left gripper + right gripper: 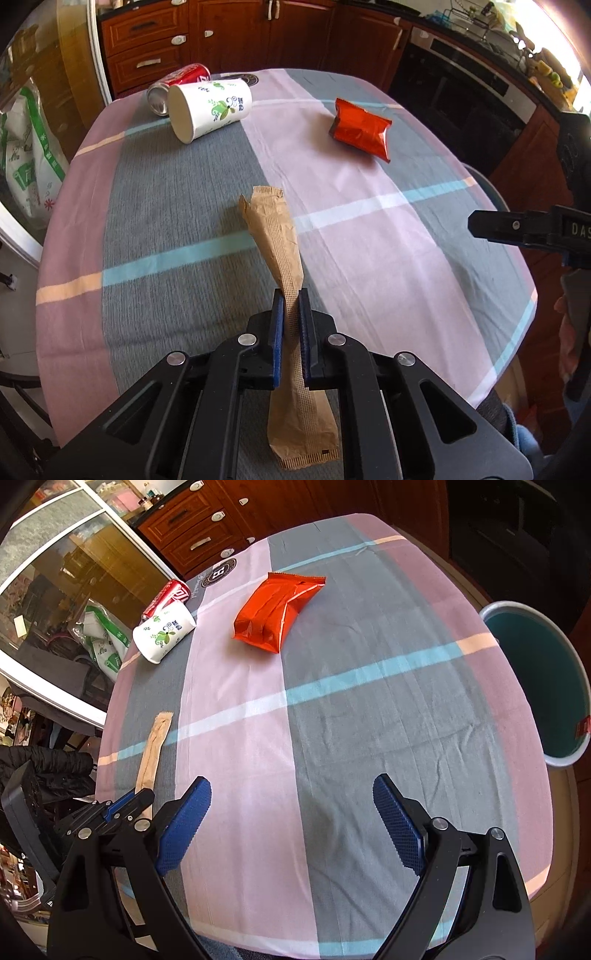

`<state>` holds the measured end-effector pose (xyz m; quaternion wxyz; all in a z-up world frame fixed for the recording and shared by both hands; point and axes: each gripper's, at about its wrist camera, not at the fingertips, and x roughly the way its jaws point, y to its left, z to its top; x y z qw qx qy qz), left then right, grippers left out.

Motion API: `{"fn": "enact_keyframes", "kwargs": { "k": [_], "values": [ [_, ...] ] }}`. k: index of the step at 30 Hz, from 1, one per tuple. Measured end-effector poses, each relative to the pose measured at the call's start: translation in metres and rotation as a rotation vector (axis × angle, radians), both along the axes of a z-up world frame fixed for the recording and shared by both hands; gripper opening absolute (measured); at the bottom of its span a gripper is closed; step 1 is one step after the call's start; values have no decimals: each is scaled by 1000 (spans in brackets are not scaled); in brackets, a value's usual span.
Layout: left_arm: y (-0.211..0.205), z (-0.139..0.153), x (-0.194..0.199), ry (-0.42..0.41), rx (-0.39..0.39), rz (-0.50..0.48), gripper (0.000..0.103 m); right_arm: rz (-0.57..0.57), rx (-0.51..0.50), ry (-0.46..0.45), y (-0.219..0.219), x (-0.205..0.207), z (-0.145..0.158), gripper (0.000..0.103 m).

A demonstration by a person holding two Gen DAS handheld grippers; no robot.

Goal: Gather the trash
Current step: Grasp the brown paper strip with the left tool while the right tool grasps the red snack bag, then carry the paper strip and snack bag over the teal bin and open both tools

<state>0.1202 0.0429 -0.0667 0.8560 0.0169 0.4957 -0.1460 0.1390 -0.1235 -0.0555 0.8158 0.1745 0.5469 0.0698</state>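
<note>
Your left gripper [290,295] has its 2 blue pads closed tight on a long brown paper wrapper [275,236], pinching it partway along its length. The wrapper is thin, creased kraft paper with a ribbed, crimped seam along one edge and serrated ends; the far end is torn open and flared. Its long axis runs straight away from you in the left wrist view, from 6 o'clock up toward 12 o'clock, with the near end hanging below the pads and the far end tilting slightly left. Whether that far end touches the checked tablecloth [369,229] you cannot tell.

In the right wrist view the same wrapper [153,749] sits at 9 o'clock, near the left edge of the table, pointing toward 12.

Your right gripper [291,805] hovers over the near half of the cloth with its fingers spread wide and nothing between them. It is level with the table and faces the far side.

At 11 o'clock in the left view a white paper cup [210,109] lies on its side, touching a red soda can [177,86] behind it. A shiny red snack packet [360,129] lies at 1 o'clock, well apart from both. A teal bin [539,686] stands beside the table at 3 o'clock in the right view.
</note>
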Motion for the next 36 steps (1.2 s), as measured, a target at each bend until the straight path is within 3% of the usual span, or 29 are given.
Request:
{"fn": "enact_keyframes", "kwargs": {
  "k": [12,18,20,22,25,36],
  "values": [
    [-20,14,94,-3,-88,-35,8,-26,23,-21,14,121,-18,85],
    [-21,13,113,4,-87,-37,8,-46,6,-59,20,148,-29,84],
    [-21,11,114,9,-83,-36,8,-19,-14,-66,26,151,-30,64],
    [-22,10,114,14,-80,-32,8,-5,-34,-74,28,149,-30,38],
    [-26,11,110,16,-71,-32,8,-1,-17,-74,25,141,-28,30],
    [-63,35,76,-15,-55,-93,8,-32,60,-113,-15,86,9,29]
  ]
}}
